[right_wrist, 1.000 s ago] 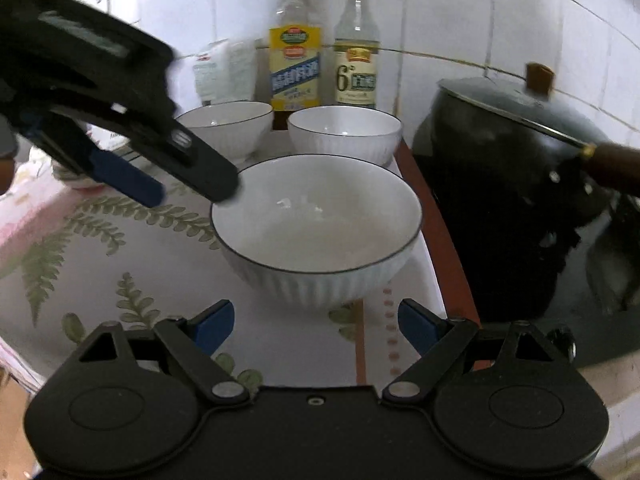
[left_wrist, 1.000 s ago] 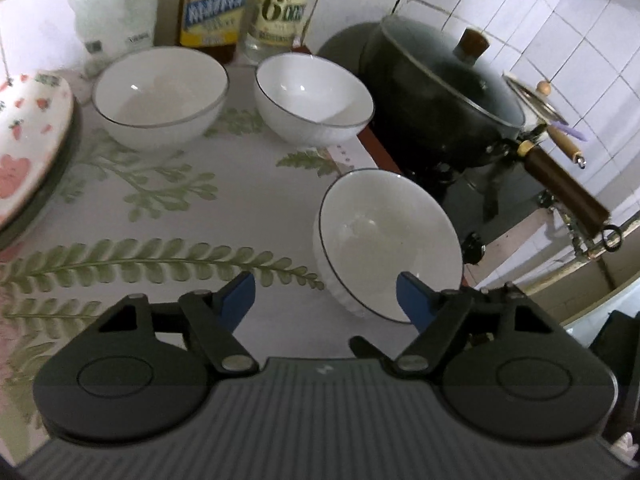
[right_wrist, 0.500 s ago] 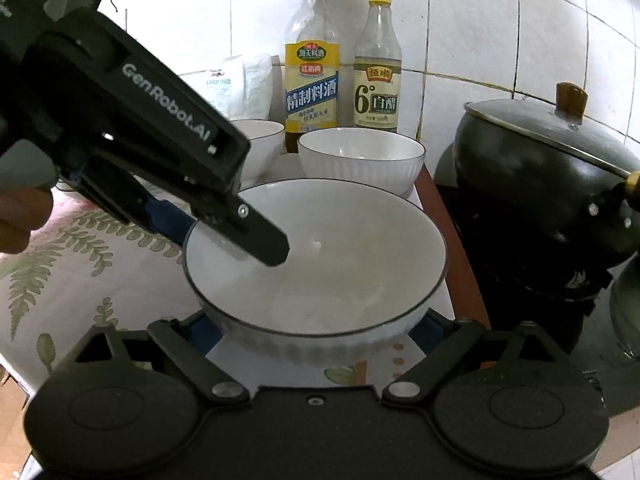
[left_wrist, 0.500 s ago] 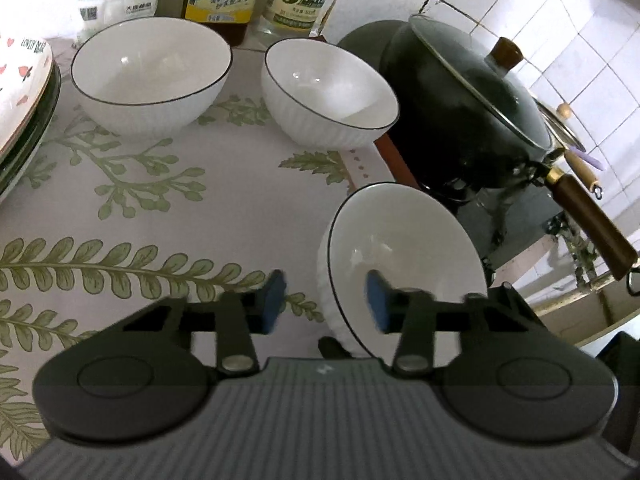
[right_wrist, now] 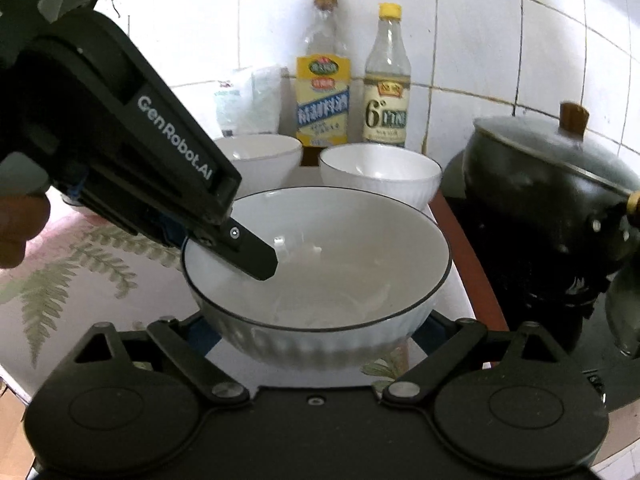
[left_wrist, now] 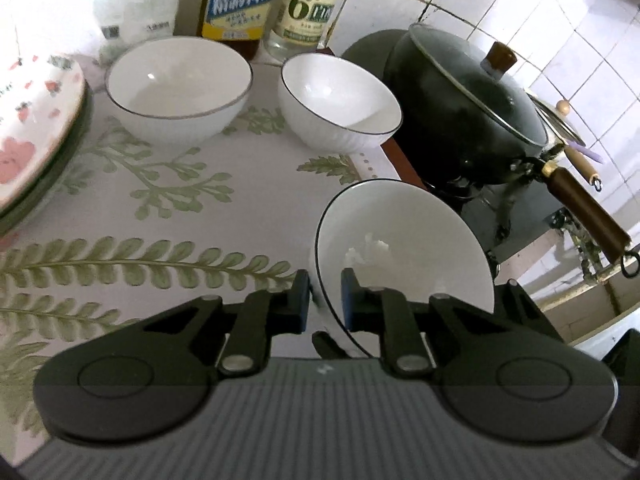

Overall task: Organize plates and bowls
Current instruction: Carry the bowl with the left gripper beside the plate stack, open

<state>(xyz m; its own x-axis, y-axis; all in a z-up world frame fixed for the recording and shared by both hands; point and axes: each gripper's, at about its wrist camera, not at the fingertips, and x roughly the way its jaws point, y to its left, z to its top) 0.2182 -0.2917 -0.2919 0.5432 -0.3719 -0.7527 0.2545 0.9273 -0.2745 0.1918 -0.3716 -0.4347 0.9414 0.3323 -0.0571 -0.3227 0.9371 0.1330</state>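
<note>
Pinching the white ribbed dark-rimmed bowl (left_wrist: 404,248) rim: left gripper (left_wrist: 325,298), marked "GenRobot.AI". Right gripper (right_wrist: 316,330) wide apart, straddling it. Clear bottle (right_wrist: 386,80) reads "6°".

Left wrist view steeply down, right wrist view level, both close on the same near bowl (left_wrist: 404,248).

The plates (left_wrist: 36,120) at nine o'clock run off the edge; the near bowl (right_wrist: 320,280) hides the right gripper's fingertips.
</note>
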